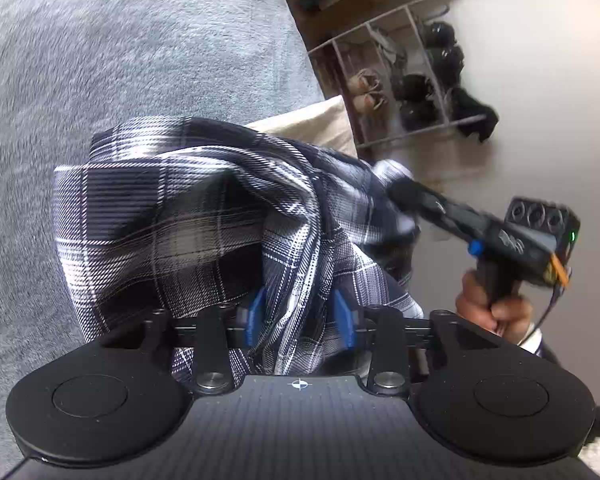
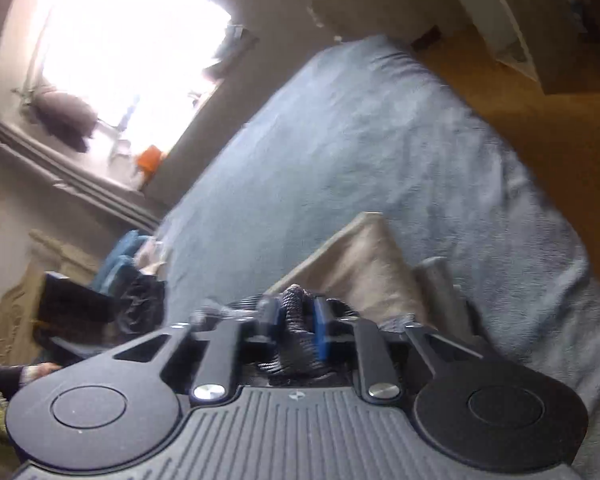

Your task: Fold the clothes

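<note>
The right gripper (image 2: 296,320) pinches a bunched dark fabric (image 2: 296,300) above a grey bedspread (image 2: 339,140), beside a beige cloth (image 2: 363,264).

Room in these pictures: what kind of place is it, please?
Most likely a bedroom at home: a bed with a grey blanket, a shoe rack on the floor beside it, and a bright window.

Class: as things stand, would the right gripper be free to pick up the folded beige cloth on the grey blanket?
Probably not: the right gripper has its jaws shut on dark plaid shirt fabric, though the beige cloth lies just ahead.
</note>
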The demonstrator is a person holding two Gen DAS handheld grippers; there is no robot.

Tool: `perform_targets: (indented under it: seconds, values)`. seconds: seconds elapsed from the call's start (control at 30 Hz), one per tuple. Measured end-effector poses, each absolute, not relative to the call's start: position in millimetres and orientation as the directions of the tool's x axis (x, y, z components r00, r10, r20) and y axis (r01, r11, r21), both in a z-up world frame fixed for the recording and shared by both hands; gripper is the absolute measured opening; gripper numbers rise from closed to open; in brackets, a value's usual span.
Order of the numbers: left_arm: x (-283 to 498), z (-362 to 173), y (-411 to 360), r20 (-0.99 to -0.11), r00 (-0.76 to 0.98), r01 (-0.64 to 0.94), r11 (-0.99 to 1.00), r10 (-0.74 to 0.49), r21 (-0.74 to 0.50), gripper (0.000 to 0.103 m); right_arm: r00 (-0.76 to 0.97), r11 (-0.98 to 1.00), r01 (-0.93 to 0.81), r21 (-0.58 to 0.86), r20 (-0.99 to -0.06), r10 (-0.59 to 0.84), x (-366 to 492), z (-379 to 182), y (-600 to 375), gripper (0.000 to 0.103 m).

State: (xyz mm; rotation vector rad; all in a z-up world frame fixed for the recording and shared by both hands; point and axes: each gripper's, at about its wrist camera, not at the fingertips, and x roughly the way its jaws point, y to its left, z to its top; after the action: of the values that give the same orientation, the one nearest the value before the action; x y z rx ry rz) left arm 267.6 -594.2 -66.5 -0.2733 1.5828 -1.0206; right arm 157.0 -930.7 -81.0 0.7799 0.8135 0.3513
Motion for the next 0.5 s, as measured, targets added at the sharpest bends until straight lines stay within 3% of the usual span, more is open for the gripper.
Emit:
perform_targets:
  seconds: [0.17, 0.3, 0.43, 0.47, 0.5]
  values:
    - [282, -75, -580, -0.564, -0.307, 0.143, 0.548, -0.767, -0.824, 0.068, 0.599, 0.716, -0.097, 0.691, -0.534, 0.597, 147, -65, -893, 0.015]
    - [287, -78, -590, -0.542, -0.326, 0.094, 0.544, -0.774, -0.834, 0.075, 0.584, 0.73, -0.138, 0.67, -0.54, 0.606, 138, -61, -866, 0.015]
    - [280, -79, -615, -0.617, -0.387, 0.178, 0.601, -0.685, -0.779, 0.073, 0.575, 0.773, -0.217, 0.596, -0.562, 0.594, 125, -50, -837, 0.016]
    - [278, -80, -620, -0.64, -0.397, 0.2, 0.618, -0.658, -0.76, 0.068, 0.567, 0.785, -0.244, 0.57, -0.572, 0.592, 122, -45, -830, 0.016]
    - [276, -81, -624, -0.662, -0.401, 0.216, 0.637, -0.633, -0.74, 0.055, 0.56, 0.789, -0.265, 0.555, -0.577, 0.594, 120, -41, -827, 0.018]
